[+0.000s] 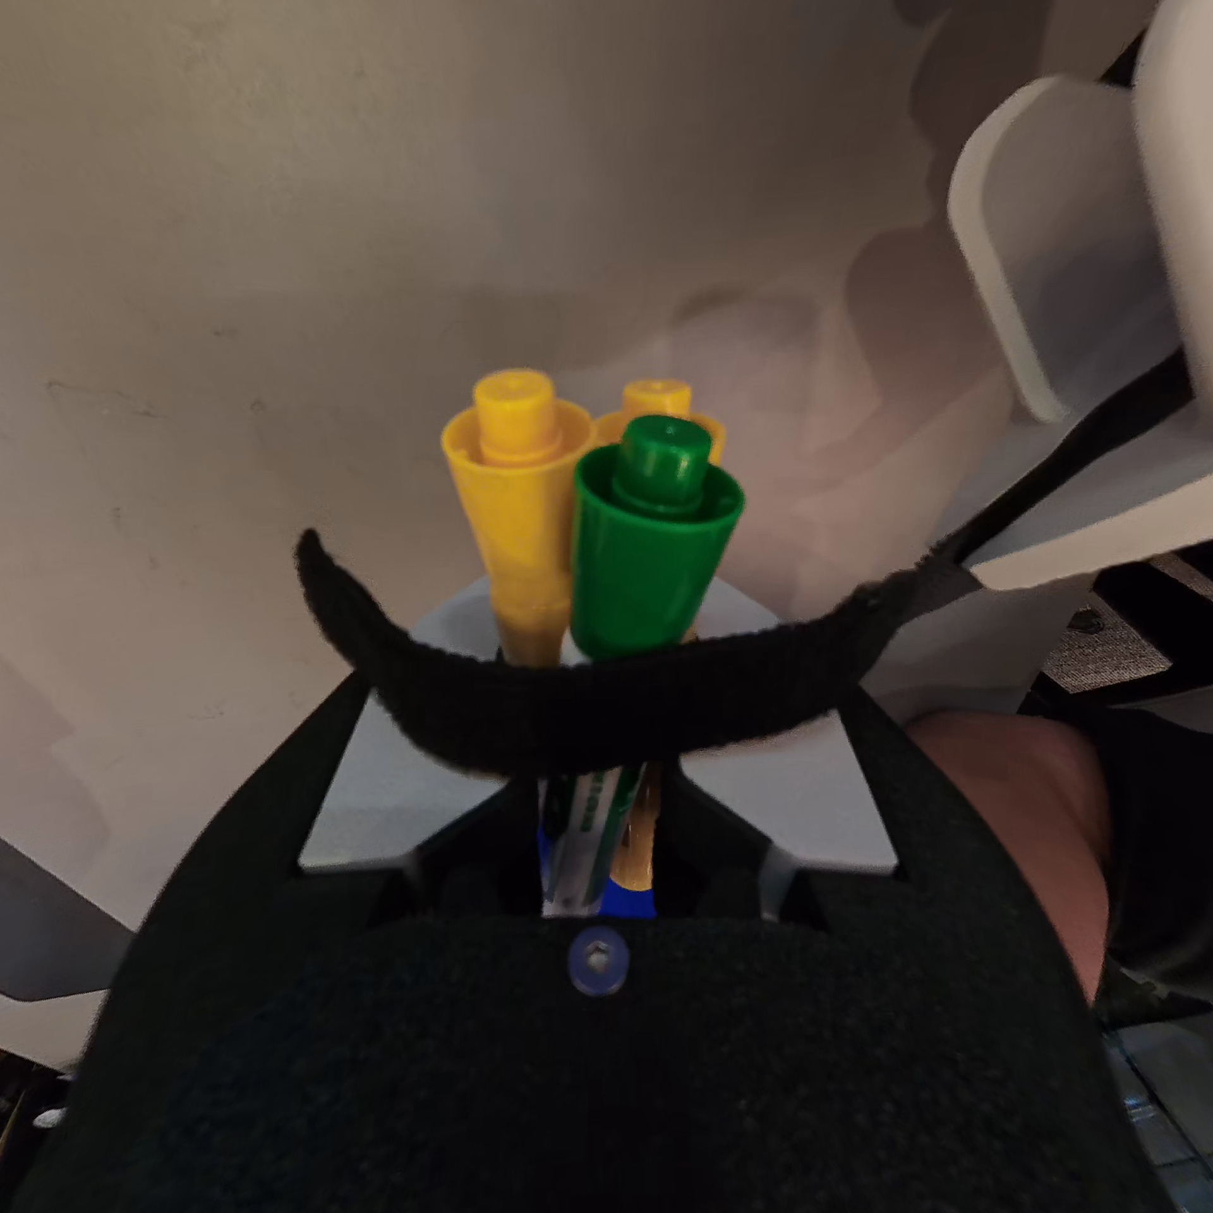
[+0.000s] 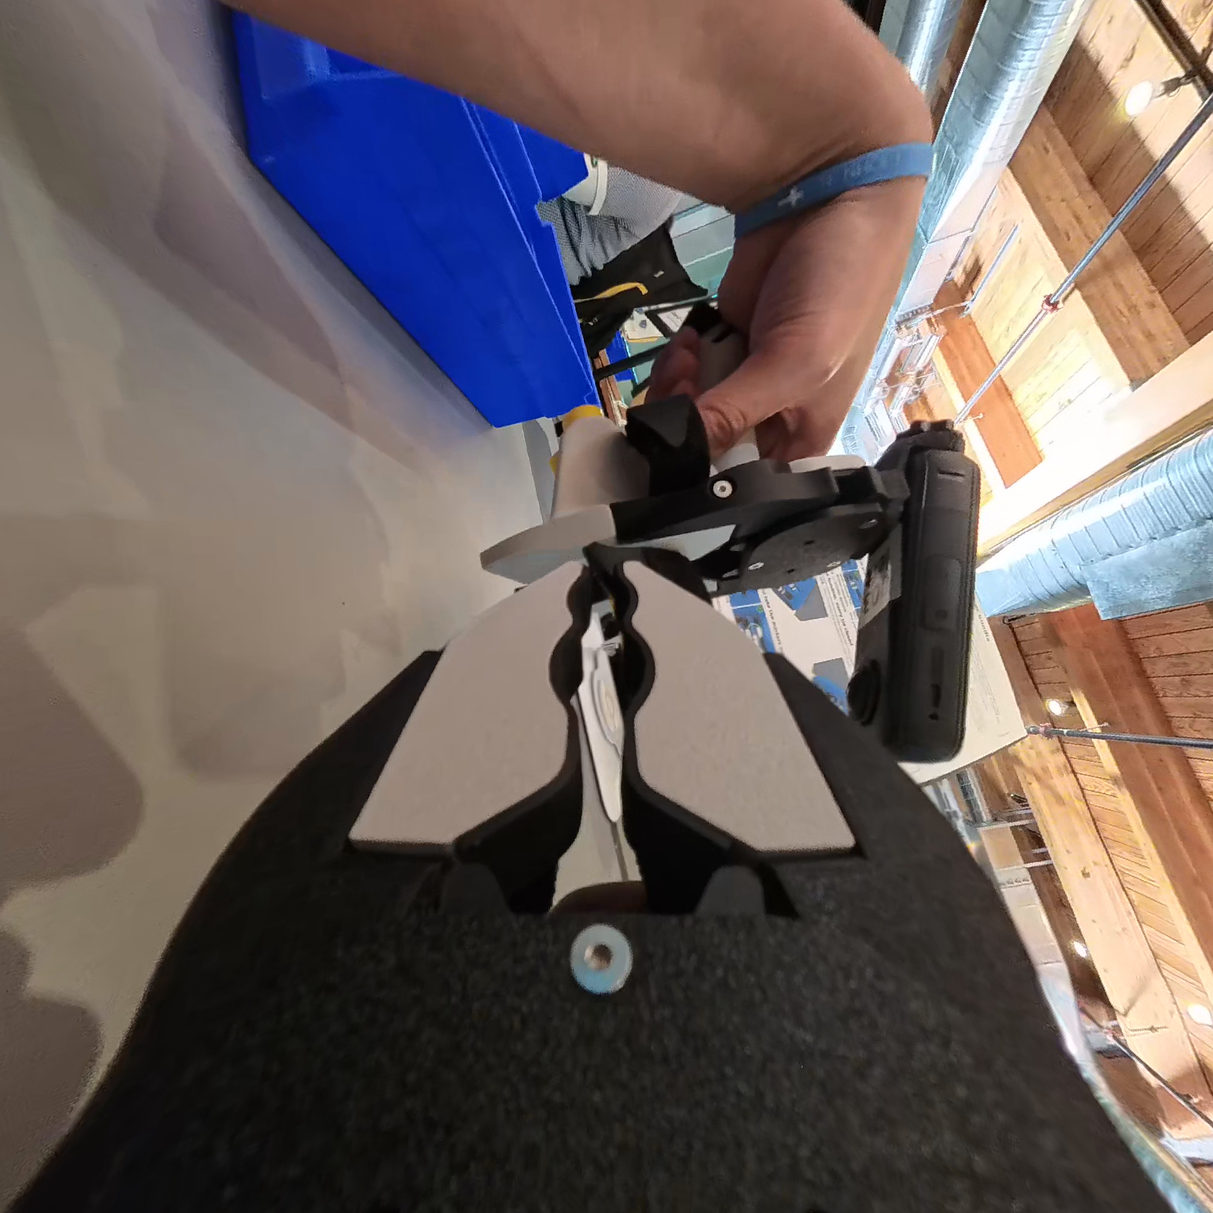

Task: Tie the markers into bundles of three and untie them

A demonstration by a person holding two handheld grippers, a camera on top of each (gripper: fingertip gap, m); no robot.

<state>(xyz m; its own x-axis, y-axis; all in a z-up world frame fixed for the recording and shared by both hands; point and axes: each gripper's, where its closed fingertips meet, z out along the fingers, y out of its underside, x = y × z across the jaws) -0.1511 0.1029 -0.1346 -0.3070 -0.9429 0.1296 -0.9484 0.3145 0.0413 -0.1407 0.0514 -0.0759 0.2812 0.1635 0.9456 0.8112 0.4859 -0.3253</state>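
In the left wrist view my left gripper [image 1: 594,630] is shut on three markers that point away from me: a green marker [image 1: 650,545] in front and two yellow markers [image 1: 512,486] behind it. A black strap [image 1: 591,709] lies across the near side of the bundle. Its left end hangs free and its right end runs up to my right gripper [image 1: 1011,499]. In the right wrist view my right gripper [image 2: 600,577] is shut on the strap's end, right beside the left gripper's fingers [image 2: 577,486]. A loop of the strap [image 2: 663,440] and a yellow cap [image 2: 581,415] show there.
The white table [image 1: 262,262] lies under both grippers. A blue bin [image 2: 407,216] stands on it beyond the left gripper. A bare hand [image 2: 787,328] with a blue wristband holds the left gripper, which carries a black camera [image 2: 919,591]. Tip to tip, the grippers are about 8 centimeters apart.
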